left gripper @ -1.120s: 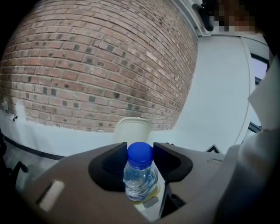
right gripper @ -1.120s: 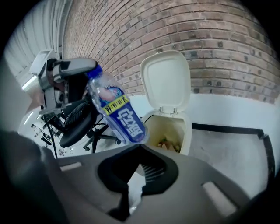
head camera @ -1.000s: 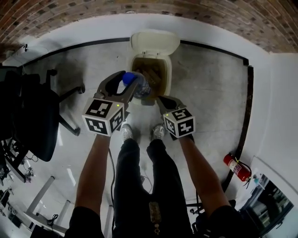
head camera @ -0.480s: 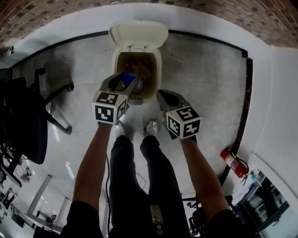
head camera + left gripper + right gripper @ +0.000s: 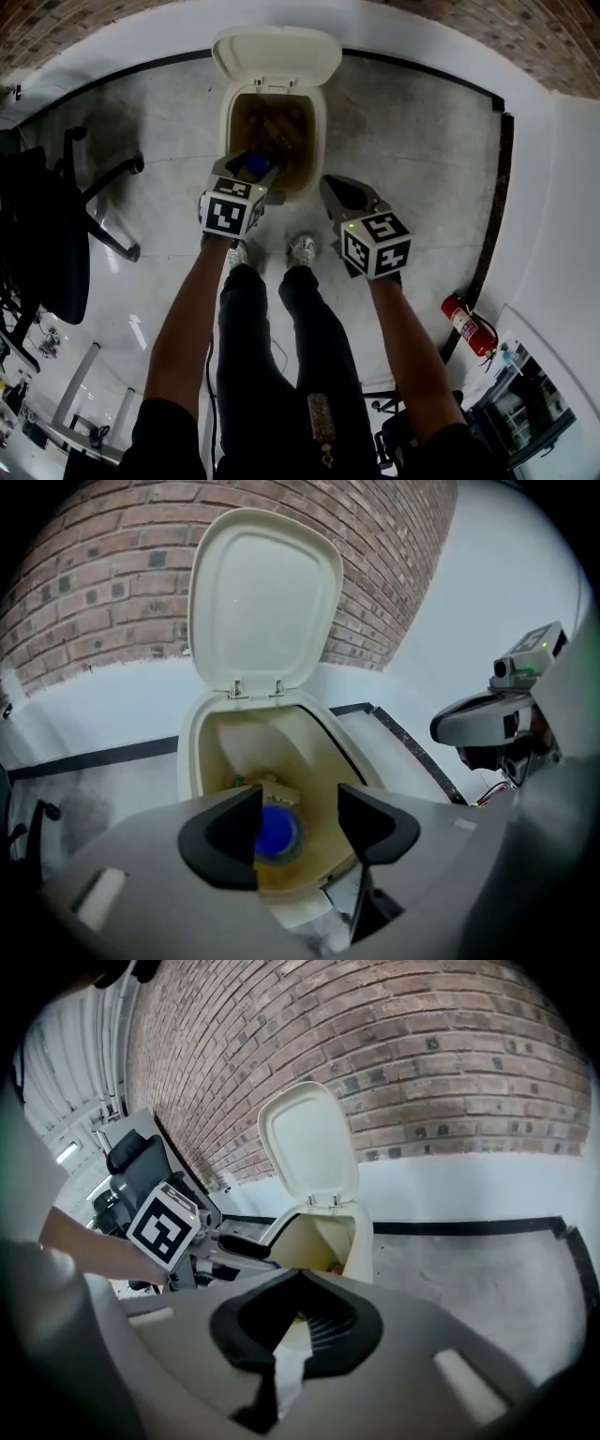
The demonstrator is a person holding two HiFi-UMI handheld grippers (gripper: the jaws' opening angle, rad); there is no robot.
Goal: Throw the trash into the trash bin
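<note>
Your left gripper (image 5: pixel 300 822) jaws have just been opening, spread around the clear plastic bottle with blue cap (image 5: pixel 277 832), above the open cream plastic trash bin (image 5: pixel 189 761). Your right gripper (image 5: pixel 298 1277) jaws are pressed together.

Brick wall (image 5: pixel 94 592) over white skirting (image 5: pixel 84 710), grey floor (image 5: pixel 412 141), black chair (image 5: pixel 37 234), red extinguisher (image 5: pixel 466 322).

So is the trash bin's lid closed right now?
No, the lid stands raised upright at the back of the trash bin, leaving its inside open to view.
</note>
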